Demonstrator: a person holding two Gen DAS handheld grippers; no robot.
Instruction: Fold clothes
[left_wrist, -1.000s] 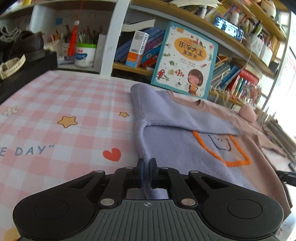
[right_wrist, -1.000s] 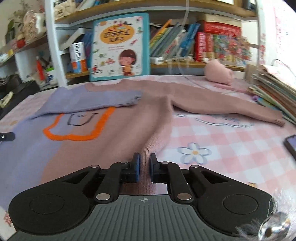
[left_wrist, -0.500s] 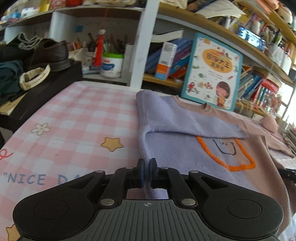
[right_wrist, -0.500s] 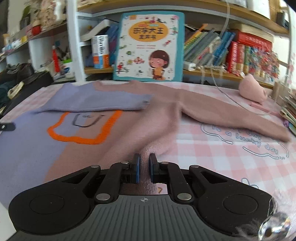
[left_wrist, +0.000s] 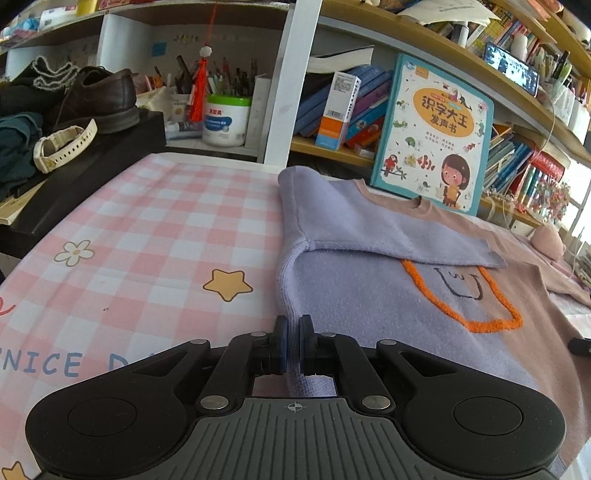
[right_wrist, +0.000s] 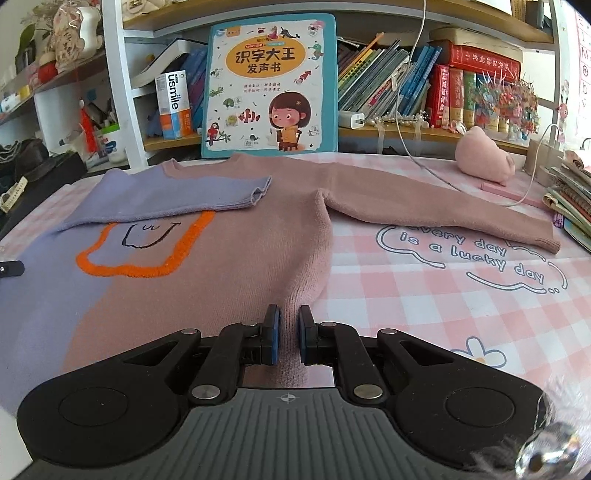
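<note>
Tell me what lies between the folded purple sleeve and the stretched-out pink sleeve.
Only the sweater's own pink chest; nothing rests on it between purple sleeve and pink sleeve, shown in the right wrist view.

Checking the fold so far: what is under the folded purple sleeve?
The purple sleeve lies across the sweater chest, covering the top of the orange outline and the drawn face. What else it hides cannot be seen.

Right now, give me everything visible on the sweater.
The sweater is a soft knit, lilac on one half and dusty pink on the other, with an orange outlined patch and a black line drawing on the chest. It lies face up on the checked cloth. The lilac sleeve is folded across the chest; the pink sleeve stretches out flat. The left claw pinches the lilac hem corner, the right claw the pink one.
</note>
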